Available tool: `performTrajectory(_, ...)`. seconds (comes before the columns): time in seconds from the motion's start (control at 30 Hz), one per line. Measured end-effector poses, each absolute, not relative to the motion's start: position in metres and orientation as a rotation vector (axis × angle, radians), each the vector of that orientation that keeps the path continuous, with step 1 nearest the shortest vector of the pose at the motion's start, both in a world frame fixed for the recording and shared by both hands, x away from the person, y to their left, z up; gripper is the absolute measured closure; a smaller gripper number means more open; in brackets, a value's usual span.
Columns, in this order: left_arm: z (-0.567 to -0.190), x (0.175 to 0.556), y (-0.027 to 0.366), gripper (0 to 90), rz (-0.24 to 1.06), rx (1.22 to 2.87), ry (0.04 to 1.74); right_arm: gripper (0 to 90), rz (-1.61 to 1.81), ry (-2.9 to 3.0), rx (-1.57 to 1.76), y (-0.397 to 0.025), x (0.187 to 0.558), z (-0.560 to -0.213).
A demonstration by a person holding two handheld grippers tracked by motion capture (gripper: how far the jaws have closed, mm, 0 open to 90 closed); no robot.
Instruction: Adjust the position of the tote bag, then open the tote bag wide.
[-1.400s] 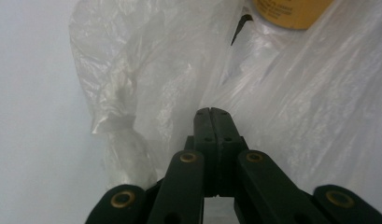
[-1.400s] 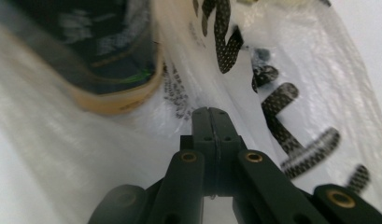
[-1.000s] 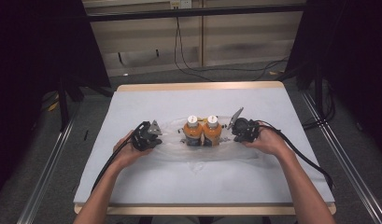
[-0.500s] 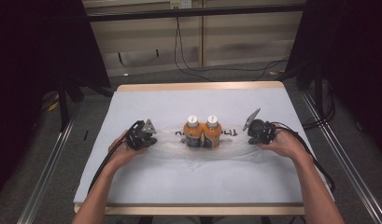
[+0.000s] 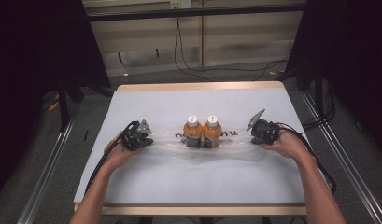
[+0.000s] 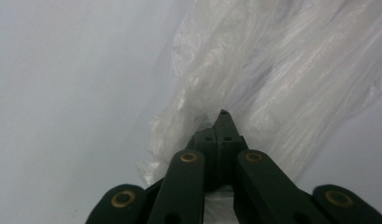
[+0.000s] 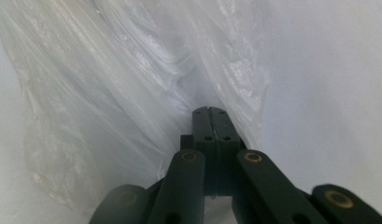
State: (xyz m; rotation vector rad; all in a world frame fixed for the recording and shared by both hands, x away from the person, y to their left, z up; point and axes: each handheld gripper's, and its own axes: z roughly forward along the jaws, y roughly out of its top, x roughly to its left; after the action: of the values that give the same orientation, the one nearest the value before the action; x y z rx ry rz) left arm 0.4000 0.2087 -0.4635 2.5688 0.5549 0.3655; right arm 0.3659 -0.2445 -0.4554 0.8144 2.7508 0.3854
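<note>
Two bare forearms reach in from the near edge of a white-covered table (image 5: 146, 191), each hand holding one gripper. The left gripper (image 5: 135, 136) sits near the table's left side, the right gripper (image 5: 263, 131) toward its right side, well apart from each other.

In the left gripper view, the left gripper's (image 6: 222, 122) jaws are pressed together, clenched on a bunched fold of a clear plastic bag (image 6: 268, 79). In the right gripper view, the right gripper (image 7: 210, 114) is likewise clamped tight on gathered, wrinkled film of the same bag (image 7: 109, 84). In both, the pinched edge is hidden between the black jaws, and the film's creases blur into the white cloth.

From above, the plastic bag (image 5: 167, 139) is stretched flat between the two grippers across the middle of the table, thin and nearly see-through, so its outline is hard to trace. Dark lettering on it beside the bottles is partly cut off and unreadable.

At the bag's middle stand two orange bottles (image 5: 202, 132), upright, touching side by side, each with a white cap. Whether they stand inside the bag or on it cannot be told.

Beyond the table, cables (image 5: 188, 56) trail across the floor.
</note>
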Motion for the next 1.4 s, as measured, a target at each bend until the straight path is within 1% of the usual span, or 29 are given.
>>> performTrajectory(0.17, -0.465, 0.399, 0.212, 90.0, 0.325, 2.519, 0.587, 90.0, 0.417, 2.746, 0.825, -0.244, 0.365, -0.454)
performTrajectory(0.37, -0.456, 0.396, 0.217, 90.0, 0.242, 2.425, 0.581, 90.0, 0.659, 2.711, 0.832, -0.247, 0.365, -0.444)
performTrajectory(0.4, -0.455, 0.394, 0.216, 90.0, 0.257, 2.399, 0.583, 90.0, 0.685, 2.706, 0.827, -0.246, 0.364, -0.442)
performTrajectory(0.53, -0.447, 0.389, 0.212, 90.0, 0.244, 2.354, 0.559, 90.0, 0.805, 2.681, 0.820, -0.242, 0.363, -0.433)
performTrajectory(0.57, -0.447, 0.387, 0.210, 90.0, 0.238, 2.322, 0.572, 90.0, 0.839, 2.674, 0.813, -0.241, 0.362, -0.431)
performTrajectory(0.6, -0.444, 0.387, 0.210, 90.0, 0.249, 2.330, 0.554, 90.0, 0.856, 2.665, 0.807, -0.241, 0.361, -0.430)
performTrajectory(0.87, -0.427, 0.374, 0.203, 90.0, 0.219, 2.220, 0.517, 90.0, 1.042, 2.602, 0.821, -0.239, 0.355, -0.415)
performTrajectory(1.0, -0.426, 0.367, 0.191, 90.0, 0.164, 2.150, 0.496, 90.0, 1.104, 2.583, 0.802, -0.233, 0.353, -0.409)
performTrajectory(1.13, -0.429, 0.361, 0.170, 90.0, 0.152, 2.164, 0.441, 90.0, 1.166, 2.584, 0.781, -0.223, 0.354, -0.406)
performTrajectory(1.33, -0.430, 0.349, 0.139, 90.0, 0.098, 2.134, 0.395, 90.0, 1.203, 2.574, 0.783, -0.212, 0.362, -0.405)
performTrajectory(1.4, -0.429, 0.346, 0.130, 90.0, 0.101, 2.128, 0.368, 90.0, 1.226, 2.571, 0.781, -0.206, 0.367, -0.404)
